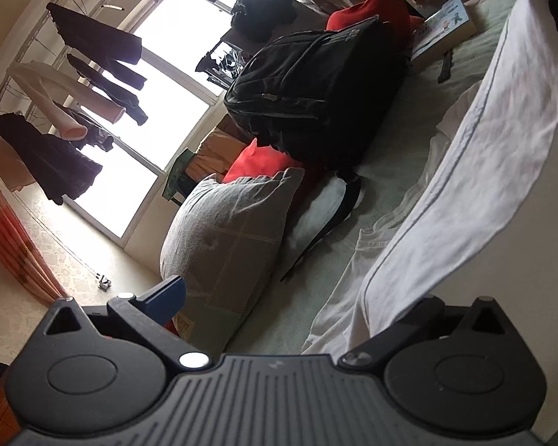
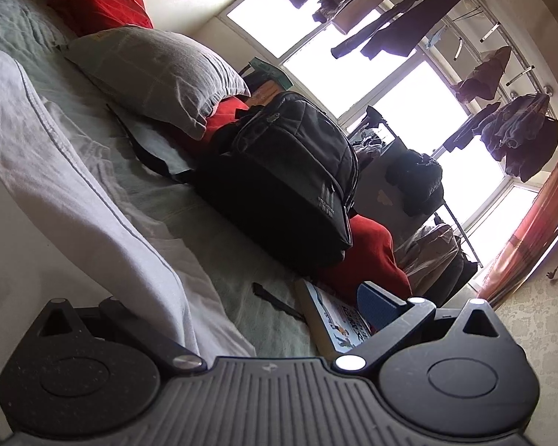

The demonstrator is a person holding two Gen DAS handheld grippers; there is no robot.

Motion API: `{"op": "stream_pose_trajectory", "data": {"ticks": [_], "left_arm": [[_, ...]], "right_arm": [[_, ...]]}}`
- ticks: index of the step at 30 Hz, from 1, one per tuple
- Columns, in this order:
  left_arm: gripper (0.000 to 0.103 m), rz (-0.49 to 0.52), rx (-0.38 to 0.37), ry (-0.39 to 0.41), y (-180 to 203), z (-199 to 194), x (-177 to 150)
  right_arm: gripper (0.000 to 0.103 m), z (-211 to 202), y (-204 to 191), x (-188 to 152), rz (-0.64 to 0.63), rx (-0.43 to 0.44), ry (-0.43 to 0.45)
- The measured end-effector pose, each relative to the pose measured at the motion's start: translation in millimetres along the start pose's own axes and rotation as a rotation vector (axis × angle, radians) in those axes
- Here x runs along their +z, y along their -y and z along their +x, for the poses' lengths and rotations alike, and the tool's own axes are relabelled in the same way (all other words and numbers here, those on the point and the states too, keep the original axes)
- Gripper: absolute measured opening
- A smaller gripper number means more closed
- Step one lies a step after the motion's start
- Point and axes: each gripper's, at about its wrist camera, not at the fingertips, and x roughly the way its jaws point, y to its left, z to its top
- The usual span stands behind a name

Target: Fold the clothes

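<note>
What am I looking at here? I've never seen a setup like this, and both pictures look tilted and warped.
There is no robot. A person holds a two-finger tool in each hand, and each tool has a wide-angle camera looking along its fingers. One picture comes from the left gripper, the other from the right gripper. The black ribbed part at the bottom is the tool itself. Both look across a bed with a black backpack and a grey pillow. A white garment lies over one finger of each tool. Both jaws stand wide apart, so it seems hooked rather than pinched.
</note>
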Motion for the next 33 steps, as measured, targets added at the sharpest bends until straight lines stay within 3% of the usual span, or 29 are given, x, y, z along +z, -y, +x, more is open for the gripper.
{"op": "stream_pose_trajectory", "data": {"ticks": [10,15,20,24,26,28,32,33], "left_arm": [[0.103,-0.037,-0.075,-0.065,6,62,0],[0.102,-0.042,-0.139,-0.136,20,84,-8],[0.102,-0.039,-0.183,-0.132,16,70,-12],[0.102,-0.031,-0.24,-0.079,-8,28,-17],[0.102,-0.066,-0.302,-0.071,-21,5,-25],[0.102,-0.144,-0.422,-0.086,-31,-16,-36],[0.102,-0.343,-0.679,-0.167,-37,-31,-60],[0.102,-0.37,-0.712,-0.176,-35,-32,-65]], "right_arm": [[0.103,65,-5,9,0.002,0.039,-0.088],[0.103,94,-8,10,0.044,0.115,-0.166],[0.103,106,-16,-6,0.085,0.205,-0.254],[0.103,84,4,-12,0.137,0.257,-0.233],[0.103,67,18,-15,0.178,0.304,-0.208],[0.103,52,33,-16,0.249,0.388,-0.188],[0.103,31,48,-19,0.404,0.629,-0.153],[0.103,29,47,-18,0.435,0.691,-0.15]]}}
